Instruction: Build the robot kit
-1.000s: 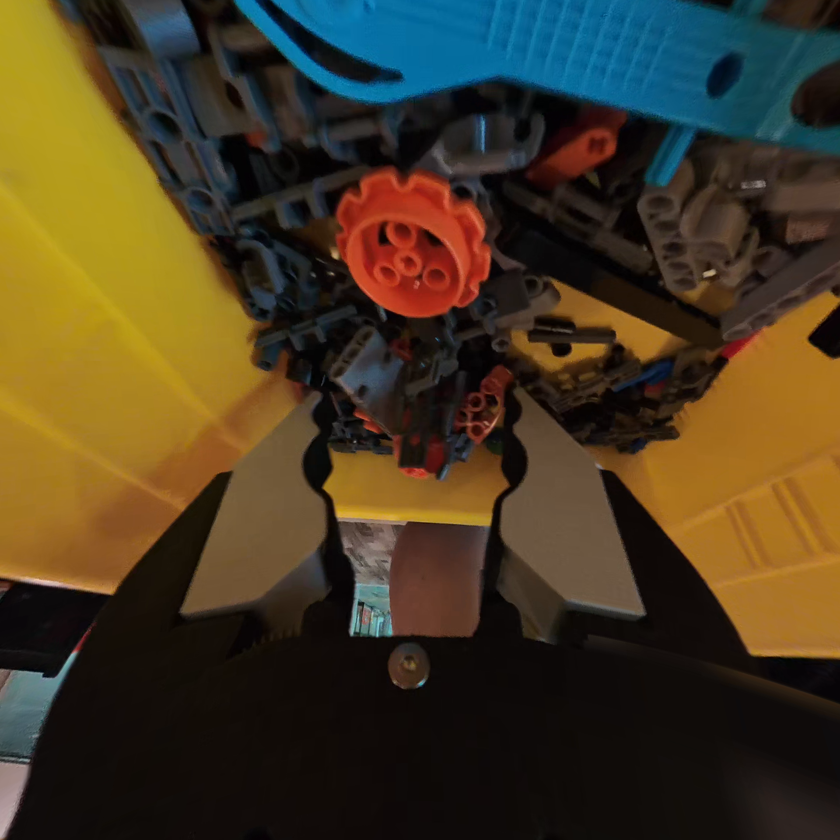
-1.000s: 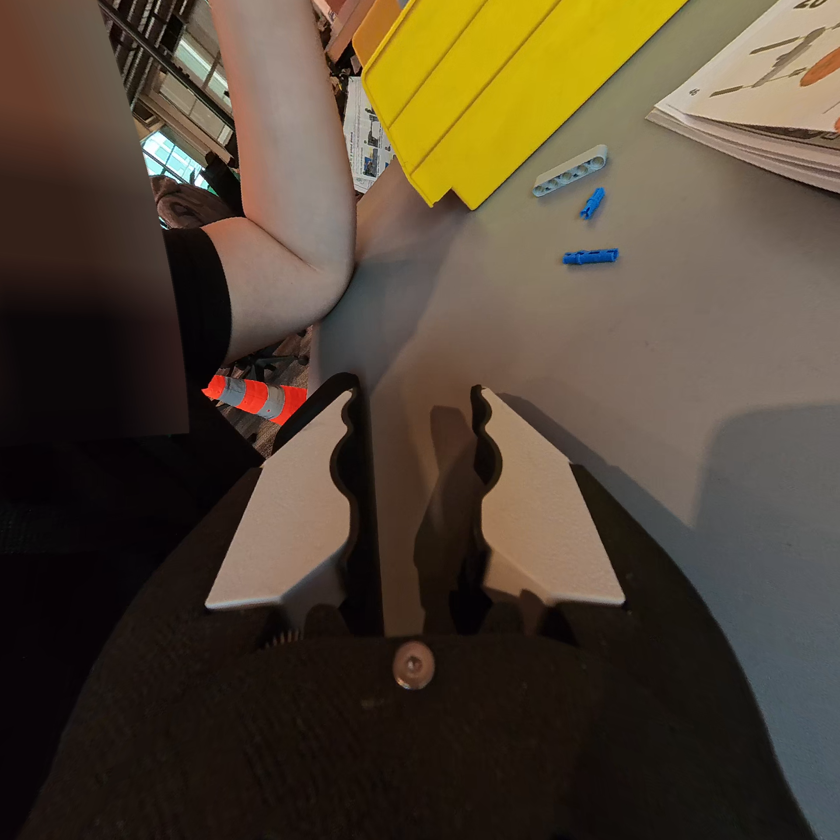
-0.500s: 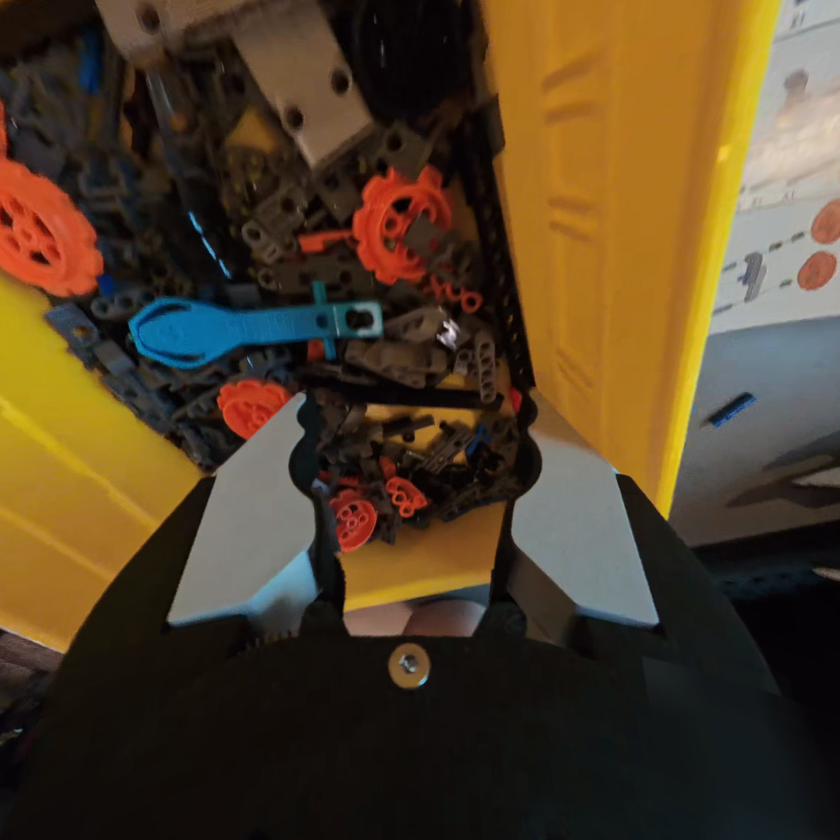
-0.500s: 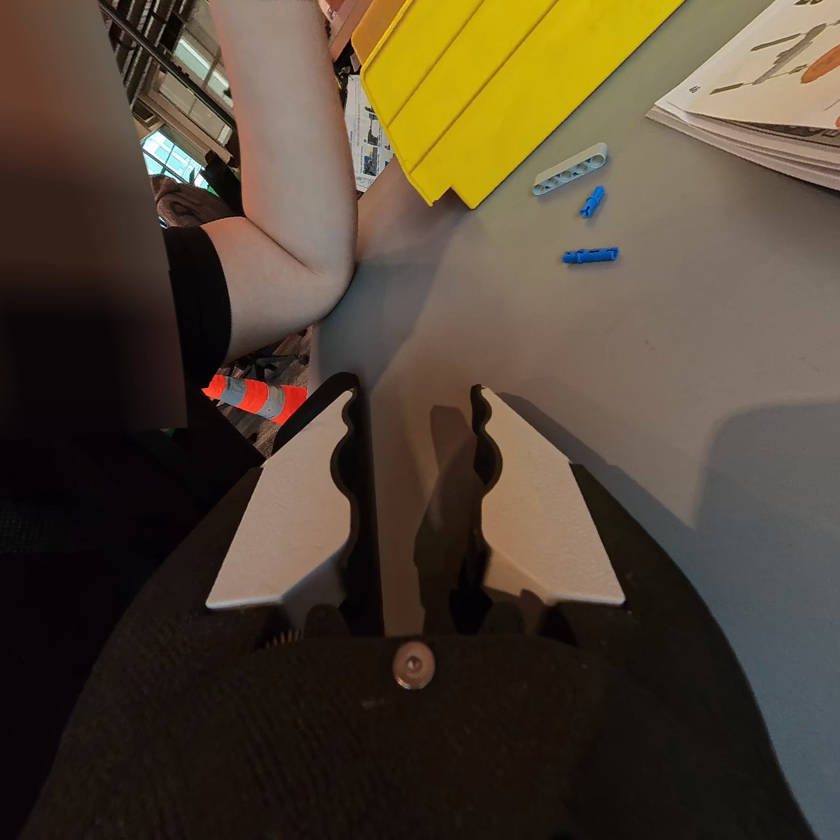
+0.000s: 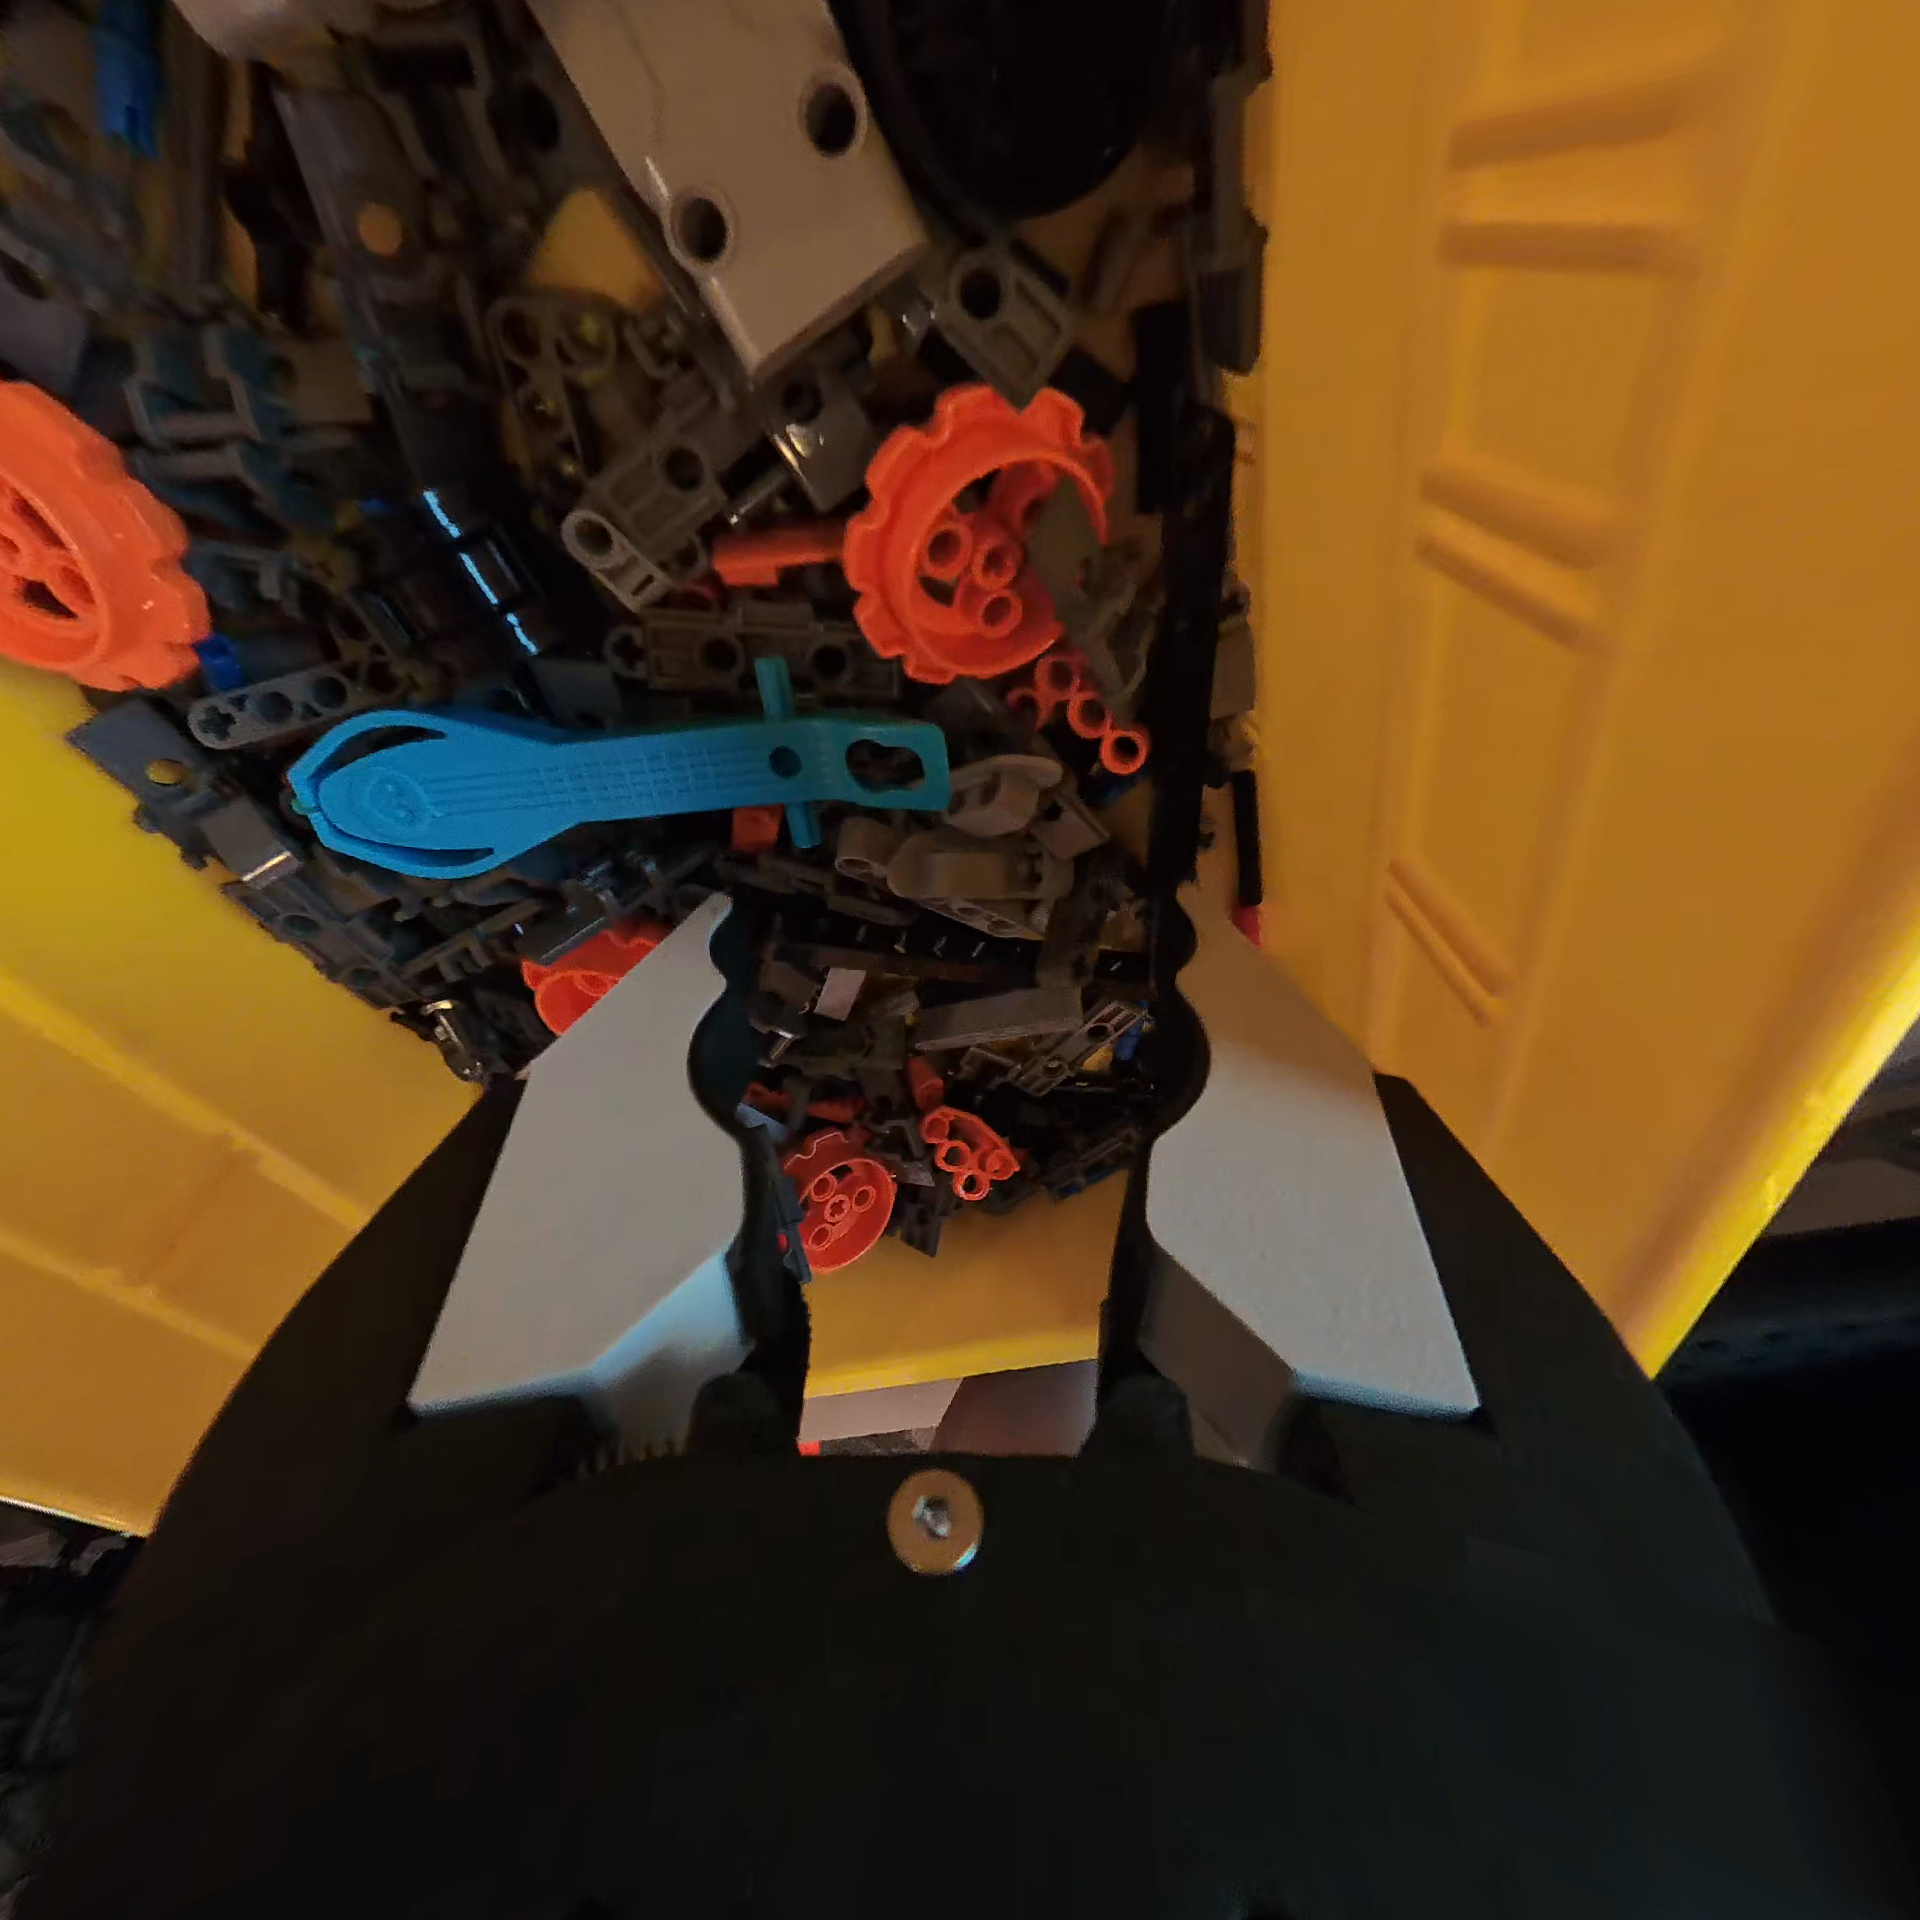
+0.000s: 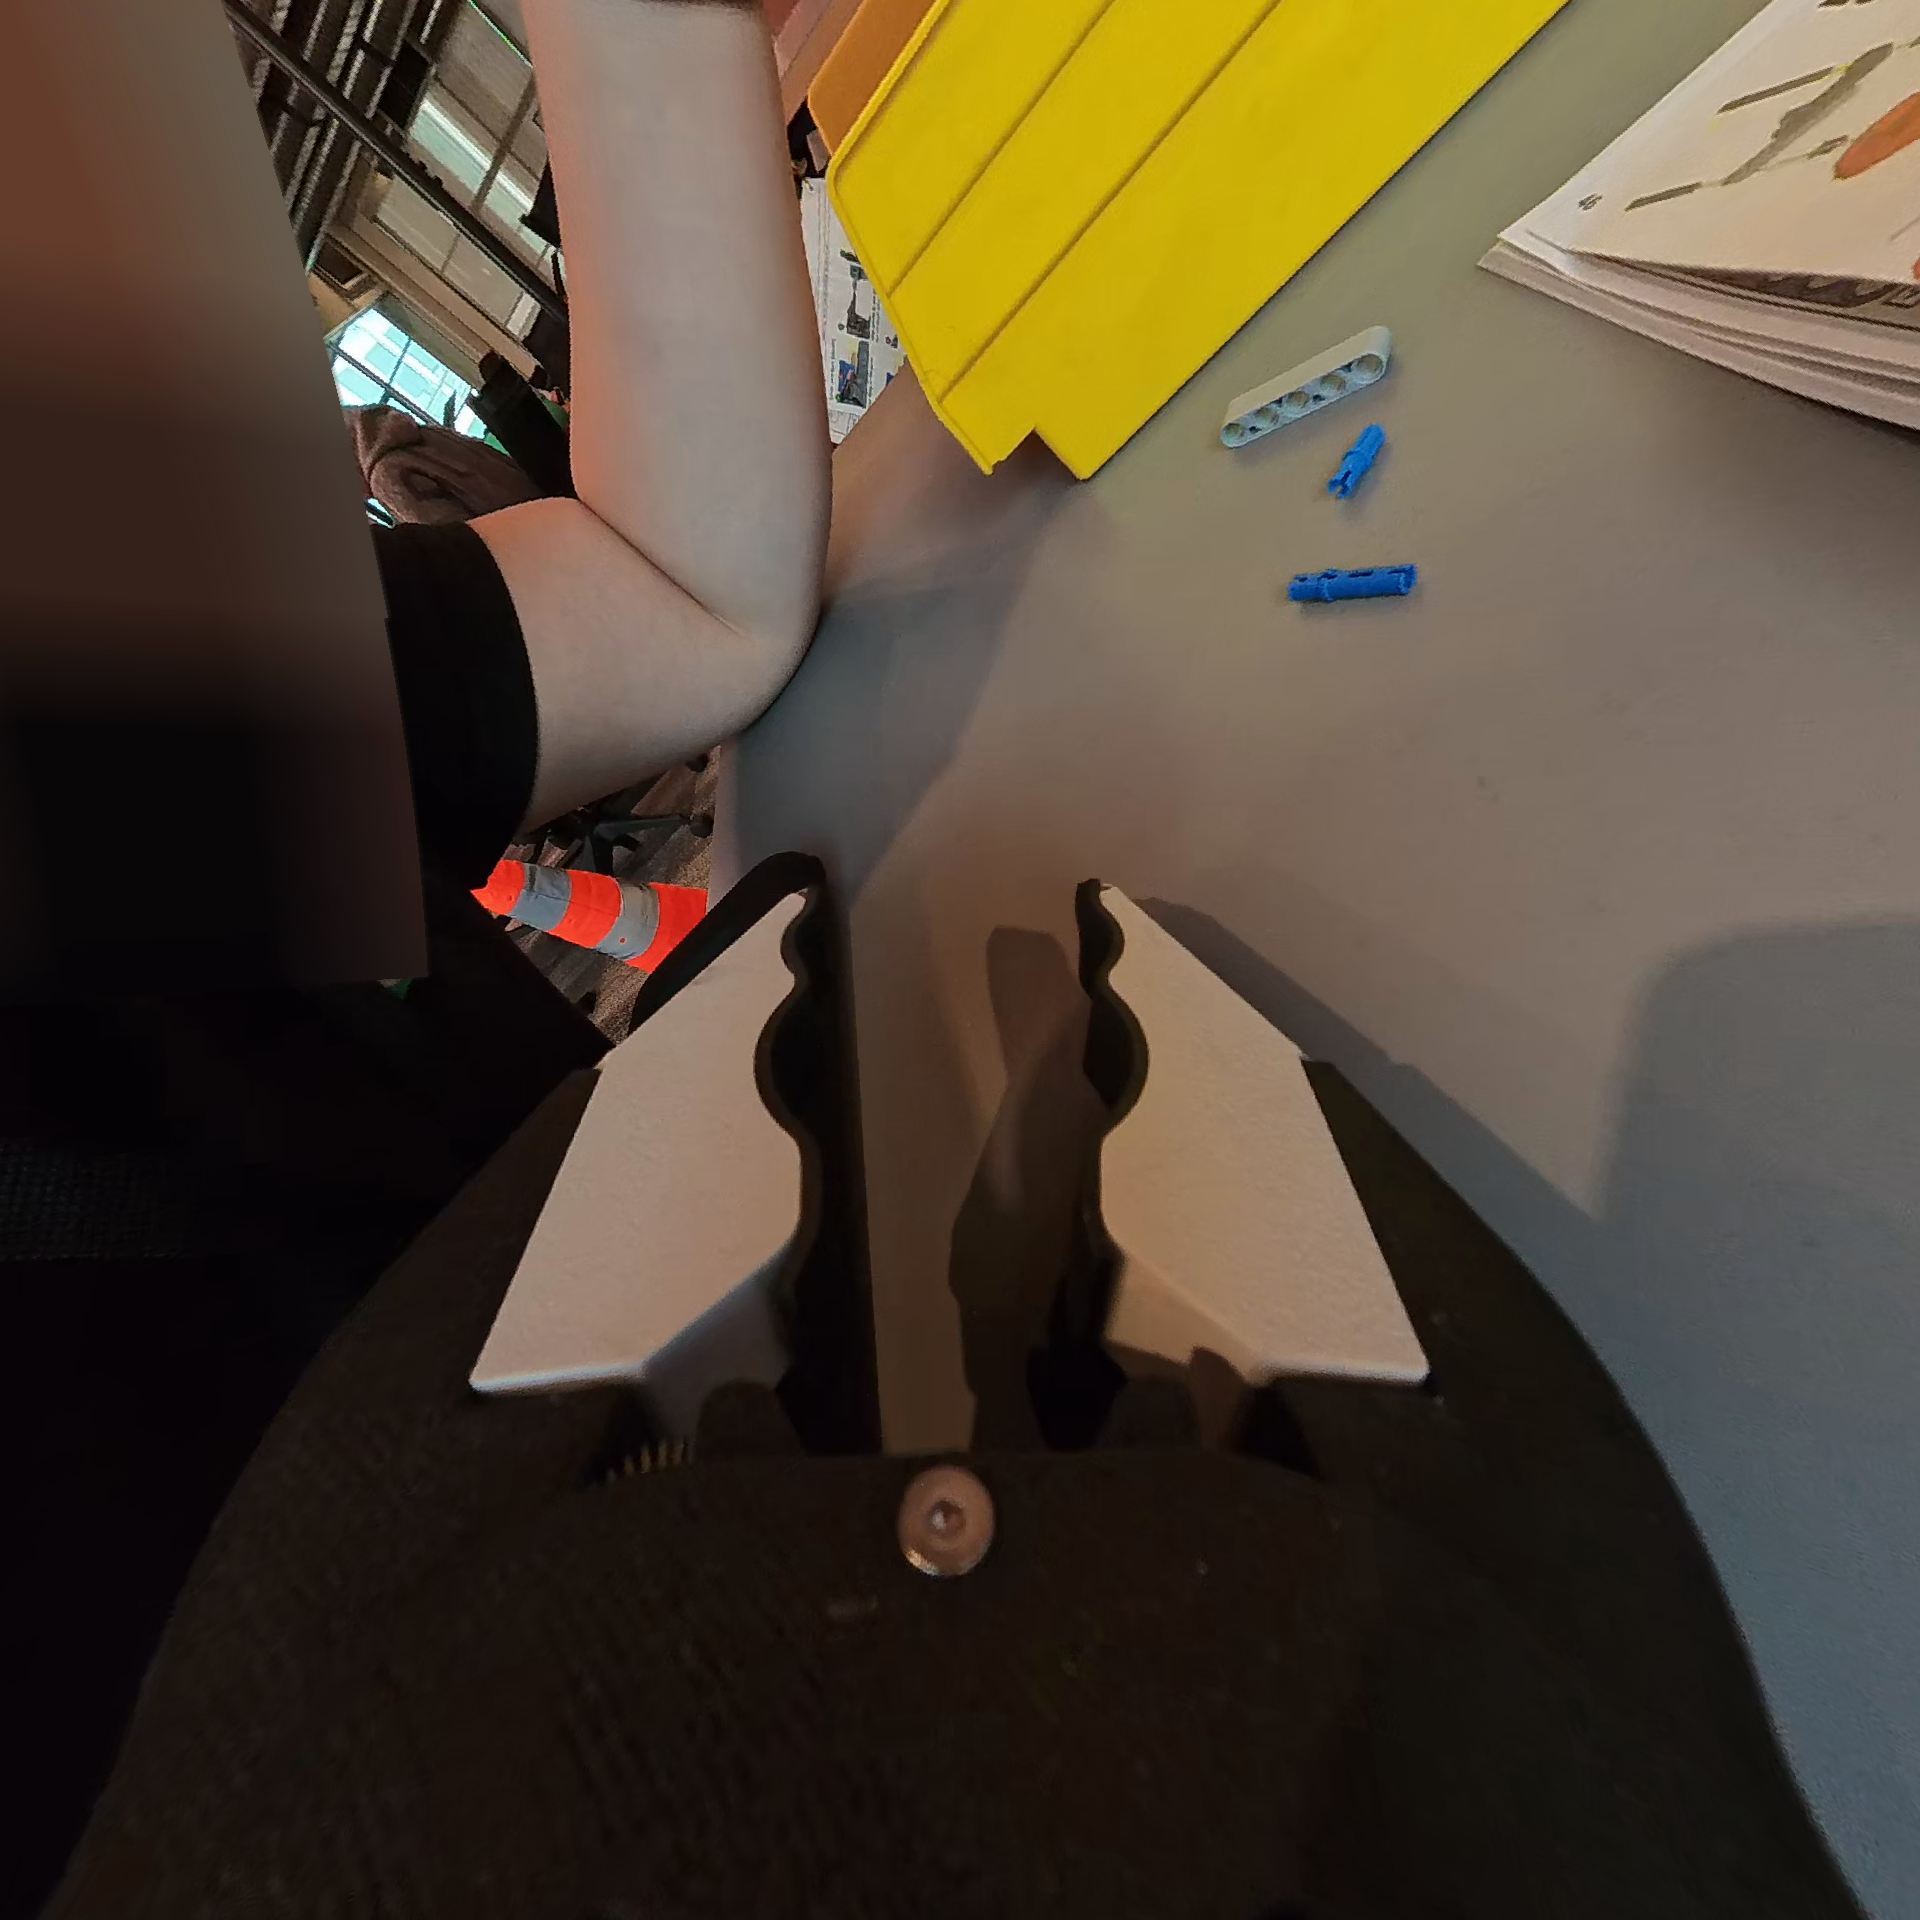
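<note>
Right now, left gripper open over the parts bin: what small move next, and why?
Probably ease the left gripper down toward the small orange wheel. It lies on top between the open fingers, near the yellow bin floor edge.

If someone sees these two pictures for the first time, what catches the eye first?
In the left wrist view, the yellow bin full of dark building parts stands out, with a blue spoon-shaped tool and an orange toothed wheel on the pile, beyond the open left gripper. In the right wrist view, the open right gripper rests by a grey table with two blue pins.
</note>
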Tool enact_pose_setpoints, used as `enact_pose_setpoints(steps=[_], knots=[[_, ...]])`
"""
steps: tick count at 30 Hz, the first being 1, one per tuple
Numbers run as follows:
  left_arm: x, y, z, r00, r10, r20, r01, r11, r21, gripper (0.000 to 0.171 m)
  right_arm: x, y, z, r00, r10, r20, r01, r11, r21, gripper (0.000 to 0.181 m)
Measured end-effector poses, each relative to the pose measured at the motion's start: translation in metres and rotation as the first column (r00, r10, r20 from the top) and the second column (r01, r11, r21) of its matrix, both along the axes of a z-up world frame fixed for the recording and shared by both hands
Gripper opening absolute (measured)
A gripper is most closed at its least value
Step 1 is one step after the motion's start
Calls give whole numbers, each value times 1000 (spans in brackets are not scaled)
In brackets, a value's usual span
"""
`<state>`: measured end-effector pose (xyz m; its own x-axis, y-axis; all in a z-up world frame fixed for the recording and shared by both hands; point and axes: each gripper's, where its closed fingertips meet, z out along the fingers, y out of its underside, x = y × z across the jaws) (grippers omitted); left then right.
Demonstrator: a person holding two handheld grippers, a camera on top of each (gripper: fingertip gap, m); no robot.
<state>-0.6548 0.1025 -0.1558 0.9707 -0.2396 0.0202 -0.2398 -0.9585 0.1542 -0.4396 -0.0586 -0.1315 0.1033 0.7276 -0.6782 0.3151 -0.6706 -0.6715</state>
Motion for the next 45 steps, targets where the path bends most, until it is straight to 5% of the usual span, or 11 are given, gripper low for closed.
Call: enact_pose_setpoints(steps=[2, 4, 9, 12, 20, 23, 31, 36, 42, 45], knots=[[-4, -2, 1, 1000, -3, -8, 3, 1000, -6, 71, 0, 0, 0, 1000, 0, 0, 0, 1000, 0, 47], [-7, -11, 1, 1000, -12, 2, 12, 999, -45, 21, 0, 0, 0, 1000, 0, -1, 0, 1000, -1, 47], [-29, -50, 2, 999, 35, -14, -37, 978, -208, 15, 0, 0, 0, 1000, 0, -2, 0, 1000, -2, 47], [-45, -57, 9, 994, 97, -45, -104, 974, -201, 15, 0, 0, 0, 1000, 1, -1, -1, 1000, -3, 47], [-22, 23, 37, 989, 120, 89, -136, 970, 204, 88, -1, -1, 0, 1000, 3, 2, -3, 1000, -5, 46], [-9, 29, 22, 985, 118, 129, -138, 977, 161, 101, -1, -1, -1, 1000, 4, 2, -4, 1000, -5, 46], [-26, 14, -10, 994, 107, -22, -107, 994, 5, 112, 0, 0, 1, 1000, -3, -11, 3, 1000, -13, 47], [-37, -8, -7, 994, 110, -29, -112, 991, -72, 84, 0, 0, 1, 1000, -2, -8, 2, 1000, -14, 47], [-42, -59, 1, 995, 100, -25, -103, 963, -249, 26, 0, 0, 1, 1000, -2, -8, 1, 1000, -14, 47], [-48, -79, 9, 993, 104, -53, -115, 950, -289, 25, 0, 0, 1, 1000, -2, -8, 1, 1000, -14, 47]])
